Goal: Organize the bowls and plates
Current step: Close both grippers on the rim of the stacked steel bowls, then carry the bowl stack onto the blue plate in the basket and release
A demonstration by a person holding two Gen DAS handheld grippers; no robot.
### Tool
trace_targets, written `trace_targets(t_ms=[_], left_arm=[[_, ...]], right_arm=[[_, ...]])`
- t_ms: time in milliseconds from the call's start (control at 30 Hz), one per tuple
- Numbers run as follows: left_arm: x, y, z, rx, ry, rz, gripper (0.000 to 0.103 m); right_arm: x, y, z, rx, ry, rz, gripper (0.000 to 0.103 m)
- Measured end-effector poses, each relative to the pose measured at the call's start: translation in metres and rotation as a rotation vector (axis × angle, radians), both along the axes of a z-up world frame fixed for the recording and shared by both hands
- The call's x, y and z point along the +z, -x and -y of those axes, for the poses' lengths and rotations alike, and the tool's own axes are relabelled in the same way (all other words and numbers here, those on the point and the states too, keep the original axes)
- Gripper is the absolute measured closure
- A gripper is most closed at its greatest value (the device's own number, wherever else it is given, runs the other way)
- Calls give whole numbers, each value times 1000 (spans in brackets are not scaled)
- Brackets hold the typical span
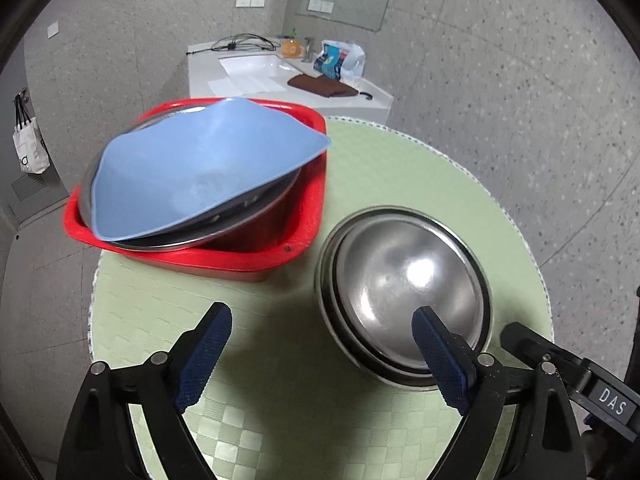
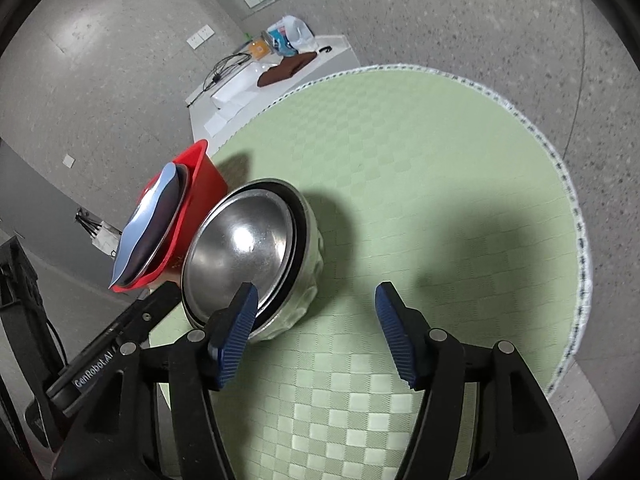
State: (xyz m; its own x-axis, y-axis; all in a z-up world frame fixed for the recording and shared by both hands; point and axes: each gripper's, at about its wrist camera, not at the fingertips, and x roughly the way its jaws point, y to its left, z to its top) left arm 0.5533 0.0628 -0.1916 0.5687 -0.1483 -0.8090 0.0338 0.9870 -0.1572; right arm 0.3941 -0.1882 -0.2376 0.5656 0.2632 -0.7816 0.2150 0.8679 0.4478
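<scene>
Pale green checked cloth covers the round table [image 1: 280,420], which fills most of both views and has a white scalloped edge. On its far left part sits a red plastic basin [image 1: 308,200], square with rounded corners. Inside the basin a steel plate [image 1: 248,216] lies tilted, and a blue plate [image 1: 200,176] with a wavy rim rests on top of it, also tilted, its far edge reaching past the basin's rim. Just to the right of the basin, close to it but whether touching cannot be told, stands a stack of nested steel bowls [image 1: 400,276]; in the right wrist view the outer bowl [image 2: 312,280] shows a dimpled wall.

The left gripper [image 1: 322,354] hangs over the cloth with its blue pads spread wide and nothing gripped; its right pad [image 1: 440,360] shows in front of the near rim of the bowl stack. The right gripper [image 2: 316,324] also stands apart, less wide, holding nothing; its left pad [image 2: 236,336] shows in front of the stack's rim, while the other is over bare cloth.

Beyond the table a white counter [image 1: 368,100] carries a brown cloth [image 1: 320,86] and a plastic bag [image 1: 340,60]
</scene>
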Motion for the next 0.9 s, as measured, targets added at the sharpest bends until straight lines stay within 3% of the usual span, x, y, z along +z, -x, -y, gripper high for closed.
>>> trace_targets(t_ms=[300,367,500,533,567,600,667,900], left_arm=[[-24,-35,9,-25,-10,-56,18],[-30,-41,8,-34,2,-80,28],[-39,-53,9,-44,16,-120,31],[-41,-56,10,-51,22,-123,38],[-42,-59,10,-66,33,-126,53],[-43,-62,11,-84,44,-129,59],[-42,-65,15,-98,22,-117,61],[-31,-53,18,-104,22,-87,64]], right_arm=[[-28,-25,-4,-7,-79,-57,40],[-34,-29,-5,-7,-91,-67,40],[-43,-35,-8,9,-125,-78,40],[-45,-36,-8,13,-134,-82,40],[-47,-37,-8,16,-143,-84,42],[-49,-38,-8,24,-157,-82,50],[-50,-40,-12,51,-174,-82,60],[-42,-27,-18,79,-124,-73,61]])
